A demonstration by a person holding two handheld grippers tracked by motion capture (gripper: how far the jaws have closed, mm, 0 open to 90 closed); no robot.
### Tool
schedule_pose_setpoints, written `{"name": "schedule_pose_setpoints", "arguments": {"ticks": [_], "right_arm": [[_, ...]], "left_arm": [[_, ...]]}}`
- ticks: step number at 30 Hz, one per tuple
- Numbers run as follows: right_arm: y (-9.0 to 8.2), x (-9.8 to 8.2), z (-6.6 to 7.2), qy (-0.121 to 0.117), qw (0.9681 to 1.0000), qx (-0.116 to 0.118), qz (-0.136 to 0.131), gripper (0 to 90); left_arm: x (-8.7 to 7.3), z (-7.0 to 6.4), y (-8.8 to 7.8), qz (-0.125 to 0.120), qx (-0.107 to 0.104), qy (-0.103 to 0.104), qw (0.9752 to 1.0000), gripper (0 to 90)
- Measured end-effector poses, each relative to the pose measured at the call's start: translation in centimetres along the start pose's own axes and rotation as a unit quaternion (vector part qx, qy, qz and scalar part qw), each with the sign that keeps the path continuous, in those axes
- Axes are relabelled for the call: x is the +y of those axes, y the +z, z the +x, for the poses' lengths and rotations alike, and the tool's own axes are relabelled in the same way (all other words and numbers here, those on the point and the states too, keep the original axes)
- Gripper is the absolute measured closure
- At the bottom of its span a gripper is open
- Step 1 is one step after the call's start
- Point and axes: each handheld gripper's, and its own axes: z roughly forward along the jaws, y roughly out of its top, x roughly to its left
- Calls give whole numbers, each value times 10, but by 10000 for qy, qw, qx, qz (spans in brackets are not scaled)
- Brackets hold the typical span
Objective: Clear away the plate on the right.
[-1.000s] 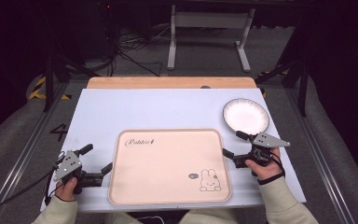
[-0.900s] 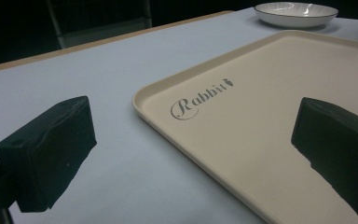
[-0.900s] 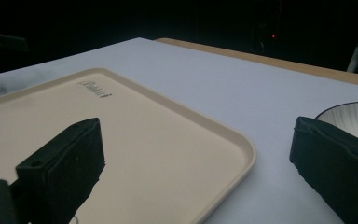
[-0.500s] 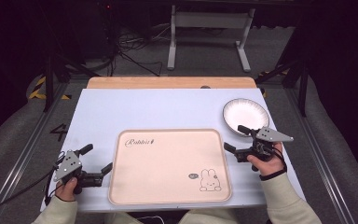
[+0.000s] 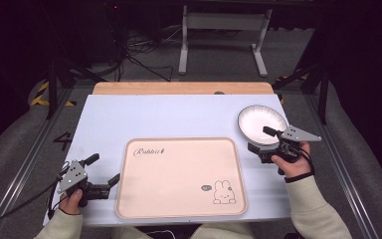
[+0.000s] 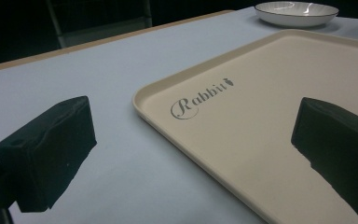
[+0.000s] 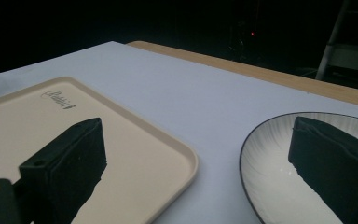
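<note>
High view: a beige tray (image 5: 181,177) lies flat in the middle of the near part of the white table (image 5: 144,114). A white plate (image 5: 261,124) with a thin dark rim stands just beyond the tray's far right corner, apart from it. The right gripper (image 5: 267,140) is at the near edge of the plate, one jaw over the rim and one toward the tray, the jaws apart and holding nothing. The left gripper (image 5: 103,172) rests low beside the left edge of the tray, its jaws also apart and empty.

Left gripper view: the two black jaws stand wide. One is over the bare table, the other over the tray (image 6: 279,112), so the tray's rounded left rim passes between them. The plate (image 6: 296,12) is far off at the top.

Right gripper view: the jaws are spread. One is over the tray's corner (image 7: 121,140), the other over the inside of the plate (image 7: 272,172), and the plate's near rim lies between them.

I judge the plate is ceramic: stiff, smooth, rather heavy and breakable. It is probably slippery, so the best hold is on the raised rim, one jaw inside and one under the lip, and it should be lifted level. The tray looks like light, stiff plastic, and its raised rim is the place to pinch.
</note>
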Motion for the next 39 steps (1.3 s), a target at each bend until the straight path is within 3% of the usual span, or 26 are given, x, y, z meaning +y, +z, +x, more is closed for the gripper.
{"name": "schedule_pose_setpoints", "arguments": {"ticks": [4,9,29,39], "right_arm": [[1,2,-10,51,9999,-98,55,38],[2,3,-24,326,9994,-106,2,47],[7,6,-60,641,9969,-454,97,26],[5,8,-80,620,9936,-828,462,65]], "left_arm": [[0,0,0,-4,-4,2,10000,2],[0,0,0,4,-1,3,10000,2],[0,0,0,7,-2,1,10000,2],[0,0,0,10,-2,3,10000,2]]}}
